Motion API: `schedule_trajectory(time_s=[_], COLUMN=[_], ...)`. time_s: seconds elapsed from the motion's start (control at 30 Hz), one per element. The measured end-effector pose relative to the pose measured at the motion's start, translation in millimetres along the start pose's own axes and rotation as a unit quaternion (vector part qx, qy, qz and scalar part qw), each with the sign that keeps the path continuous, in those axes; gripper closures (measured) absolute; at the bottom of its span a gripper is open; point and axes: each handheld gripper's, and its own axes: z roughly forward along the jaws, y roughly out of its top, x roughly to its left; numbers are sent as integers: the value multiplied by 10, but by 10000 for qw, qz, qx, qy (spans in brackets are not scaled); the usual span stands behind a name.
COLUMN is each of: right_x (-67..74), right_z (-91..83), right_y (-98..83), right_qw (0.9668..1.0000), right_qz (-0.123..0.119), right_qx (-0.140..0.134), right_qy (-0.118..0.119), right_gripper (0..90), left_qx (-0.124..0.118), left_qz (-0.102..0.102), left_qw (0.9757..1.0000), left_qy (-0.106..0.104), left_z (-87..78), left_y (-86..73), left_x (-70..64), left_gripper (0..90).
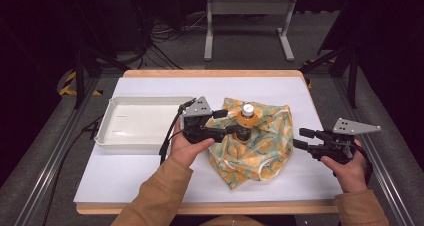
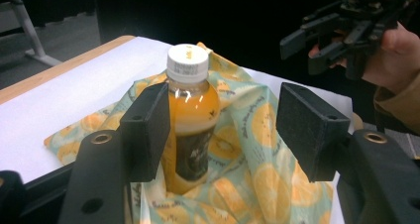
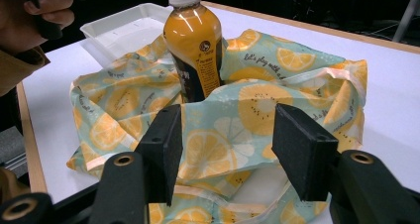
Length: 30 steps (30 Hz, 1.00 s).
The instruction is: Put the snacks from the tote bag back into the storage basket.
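A bottle of orange juice point(image 1: 246, 121) with a white cap stands upright inside a rumpled cloth bag point(image 1: 262, 148) printed with orange slices, in the middle of the table. My left gripper point(image 1: 227, 122) is open at the bottle's left side. In the left gripper view the bottle point(image 2: 190, 120) stands close against the left jaw, with a wide gap to the other jaw, and the bag point(image 2: 257, 169) lies below. My right gripper point(image 1: 300, 138) is open, off the bag's right edge and holding nothing. Its own view looks over the bag point(image 3: 223, 135) toward the bottle point(image 3: 194, 40).
A white tray point(image 1: 107, 117) lies at the left of the table, just behind my left hand, and its corner point(image 3: 124, 23) appears past the bottle. The table's right edge runs close to my right hand. Bare white table surface lies in front of and behind the bag.
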Motion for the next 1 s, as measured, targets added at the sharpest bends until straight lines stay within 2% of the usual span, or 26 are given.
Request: schedule_trajectory(time_s=[0.13,0.23,0.37,0.5,0.67,0.87,1.0], right_x=[1,0,-4,-9,-14,-16,-15], right_z=[-4,-5,-9,-10,-18,-21,-21], right_y=[2,3,2,-1,-1,-1,-1], right_qw=[10000,10000,10000,10000,10000,10000,10000], right_qz=[2,5,2,13,15,16,12], right_qx=[-20,-20,-33,-28,-41,-48,-50], right_qy=[-4,-5,-7,-12,-16,-19,-11], right_gripper=[463,461,460,458,458,458,458], left_qx=[-72,-38,16,-32,-44,-28,10], left_qz=[-106,8,23,-113,-182,-16,2], left_qw=[9999,10000,10000,9999,9998,10000,10000], left_qy=[-24,24,51,41,29,41,19], left_z=[89,180,294,372,466,600,675], left_y=[42,71,94,94,91,107,86], left_x=[27,32,46,89,139,150,172], left_gripper=[382,362,349,348,350,355,359])
